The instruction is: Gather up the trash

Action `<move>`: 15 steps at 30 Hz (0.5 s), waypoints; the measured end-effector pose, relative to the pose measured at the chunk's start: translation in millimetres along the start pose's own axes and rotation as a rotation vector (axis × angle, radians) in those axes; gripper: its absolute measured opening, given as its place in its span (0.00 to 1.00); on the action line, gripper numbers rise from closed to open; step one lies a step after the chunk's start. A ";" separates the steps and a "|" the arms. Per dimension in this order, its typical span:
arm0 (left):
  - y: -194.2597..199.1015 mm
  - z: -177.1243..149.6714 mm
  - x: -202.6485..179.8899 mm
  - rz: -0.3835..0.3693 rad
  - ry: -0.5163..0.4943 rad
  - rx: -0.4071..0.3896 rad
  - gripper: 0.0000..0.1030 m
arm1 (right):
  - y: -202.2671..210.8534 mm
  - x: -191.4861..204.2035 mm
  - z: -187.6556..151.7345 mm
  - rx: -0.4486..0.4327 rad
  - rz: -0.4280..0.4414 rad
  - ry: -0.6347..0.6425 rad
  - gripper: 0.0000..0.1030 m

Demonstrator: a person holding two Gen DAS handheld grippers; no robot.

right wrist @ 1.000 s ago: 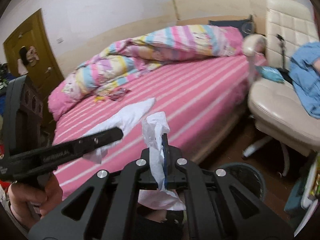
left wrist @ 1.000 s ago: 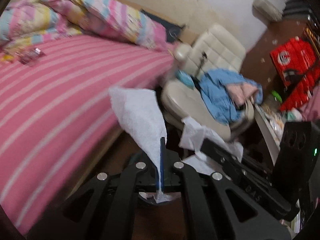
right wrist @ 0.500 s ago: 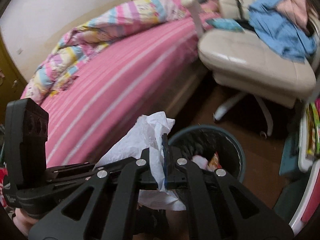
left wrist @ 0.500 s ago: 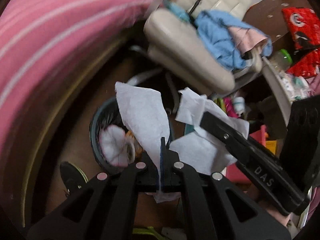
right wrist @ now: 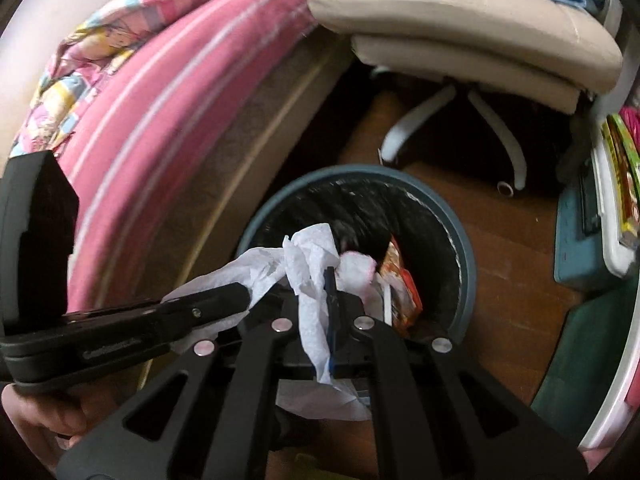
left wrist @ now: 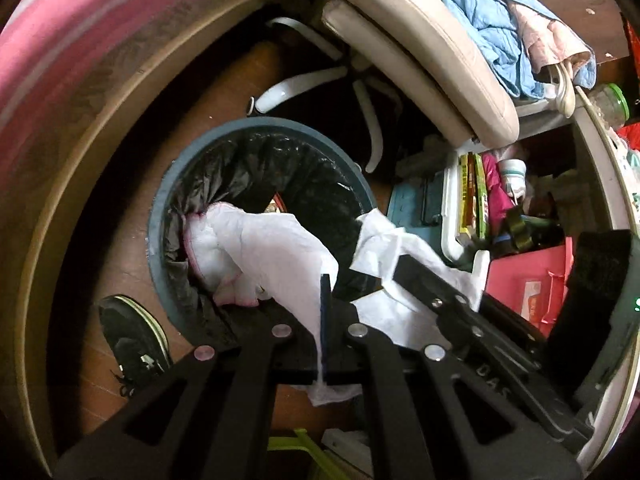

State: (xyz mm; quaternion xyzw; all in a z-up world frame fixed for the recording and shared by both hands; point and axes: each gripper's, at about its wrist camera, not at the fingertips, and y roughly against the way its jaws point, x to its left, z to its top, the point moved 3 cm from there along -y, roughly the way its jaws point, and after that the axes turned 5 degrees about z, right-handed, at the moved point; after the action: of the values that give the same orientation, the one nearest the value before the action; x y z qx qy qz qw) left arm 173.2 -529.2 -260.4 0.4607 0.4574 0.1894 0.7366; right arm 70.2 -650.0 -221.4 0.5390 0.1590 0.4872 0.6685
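Hovering low at frame centre, the left gripper (left wrist: 325,280) pinches a white tissue (left wrist: 280,248), jaws pressed together on it; the right gripper (right wrist: 330,276) likewise clamps its crumpled tissue (right wrist: 310,256). Beyond, the lined bin (left wrist: 192,152) waits: best to centre both over the opening, then spread the jaws fully.

Two tissues (left wrist: 280,248) (left wrist: 416,256), one bin (left wrist: 160,216), one shoe (left wrist: 132,332)

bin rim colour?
Dull blue-grey rim, black bag inside. Clearest in the left wrist view.
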 end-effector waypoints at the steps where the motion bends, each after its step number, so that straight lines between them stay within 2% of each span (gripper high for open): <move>1: -2.7 0.7 -0.2 -0.003 0.000 0.004 0.00 | -3.2 -0.1 -2.4 0.005 -0.003 -0.002 0.03; 7: -21.4 2.0 -0.9 0.010 -0.010 0.038 0.00 | -18.4 -13.8 -7.1 0.032 -0.026 -0.014 0.05; 12: -23.7 3.9 -4.8 0.013 -0.021 0.035 0.01 | -24.6 -17.8 -7.9 0.044 -0.031 -0.020 0.05; 13: -23.4 3.8 -5.0 0.018 -0.024 0.033 0.04 | -24.1 -16.9 -8.0 0.041 -0.031 -0.020 0.05; 15: -24.4 3.5 -4.3 0.031 -0.024 0.039 0.05 | -22.8 -16.4 -7.4 0.036 -0.034 -0.015 0.06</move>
State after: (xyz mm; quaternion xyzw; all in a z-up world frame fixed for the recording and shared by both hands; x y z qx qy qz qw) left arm 170.6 -546.3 -278.5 0.4842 0.4448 0.1863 0.7301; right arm 68.0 -658.1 -249.2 0.5518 0.1720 0.4688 0.6680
